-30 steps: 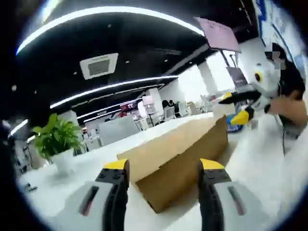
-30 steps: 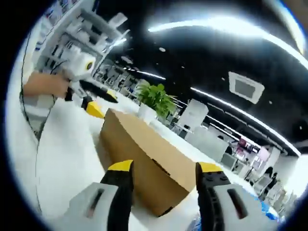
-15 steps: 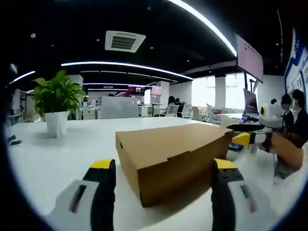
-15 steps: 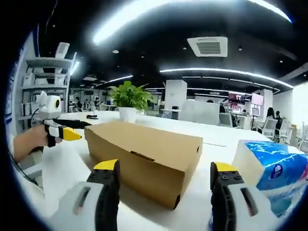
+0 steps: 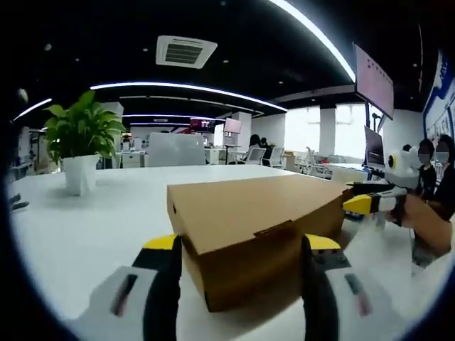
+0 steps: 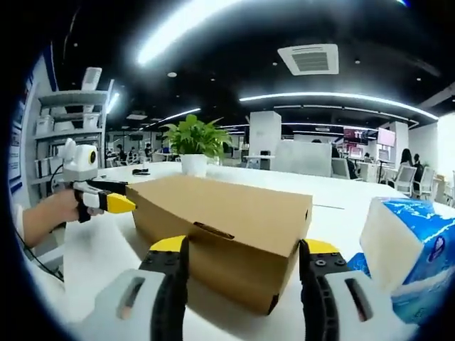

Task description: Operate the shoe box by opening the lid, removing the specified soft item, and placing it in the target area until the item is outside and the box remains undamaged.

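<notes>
A closed brown cardboard shoe box point(image 5: 256, 213) lies on the white table point(image 5: 85, 227), its lid tab at the near side. My left gripper point(image 5: 242, 245) is open, with its yellow-tipped jaws on either side of the box's near corner. In the right gripper view the same box point(image 6: 227, 213) lies close ahead, lid down. My right gripper point(image 6: 243, 246) is open around the box's near end. I cannot tell whether either gripper touches the cardboard. Each gripper also shows in the other's view beside the box: the right gripper point(image 5: 370, 204) and the left gripper point(image 6: 106, 201).
A blue and white tissue pack point(image 6: 405, 249) sits to the right of the box in the right gripper view. A potted plant point(image 5: 82, 142) stands further back on the table. A person's hand point(image 5: 426, 220) holds the right gripper. Office desks and chairs lie behind.
Both views have levelled out from a steep tilt. Both grippers have come closer to the box, and the gaps between their jaws look slightly narrower. The box has stayed in place.
</notes>
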Demonstrator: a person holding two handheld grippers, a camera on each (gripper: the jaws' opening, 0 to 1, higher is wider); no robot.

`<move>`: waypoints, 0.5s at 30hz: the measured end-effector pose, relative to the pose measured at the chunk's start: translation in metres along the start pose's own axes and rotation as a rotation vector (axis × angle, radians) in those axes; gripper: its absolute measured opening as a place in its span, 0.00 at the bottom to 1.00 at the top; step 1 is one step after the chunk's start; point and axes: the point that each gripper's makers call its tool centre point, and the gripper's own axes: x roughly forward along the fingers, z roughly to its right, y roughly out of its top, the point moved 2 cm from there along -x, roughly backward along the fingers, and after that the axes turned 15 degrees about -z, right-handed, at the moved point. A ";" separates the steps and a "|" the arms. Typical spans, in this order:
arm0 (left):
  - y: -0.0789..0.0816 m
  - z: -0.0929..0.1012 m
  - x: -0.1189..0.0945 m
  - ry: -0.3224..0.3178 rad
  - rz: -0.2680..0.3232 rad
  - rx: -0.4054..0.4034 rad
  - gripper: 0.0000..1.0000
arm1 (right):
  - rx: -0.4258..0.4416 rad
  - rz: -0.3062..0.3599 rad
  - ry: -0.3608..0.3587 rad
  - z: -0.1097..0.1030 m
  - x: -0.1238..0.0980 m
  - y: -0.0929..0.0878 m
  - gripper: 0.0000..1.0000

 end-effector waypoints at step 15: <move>0.002 -0.004 -0.002 0.018 0.004 0.002 0.69 | 0.003 -0.005 -0.011 -0.003 -0.002 -0.001 0.62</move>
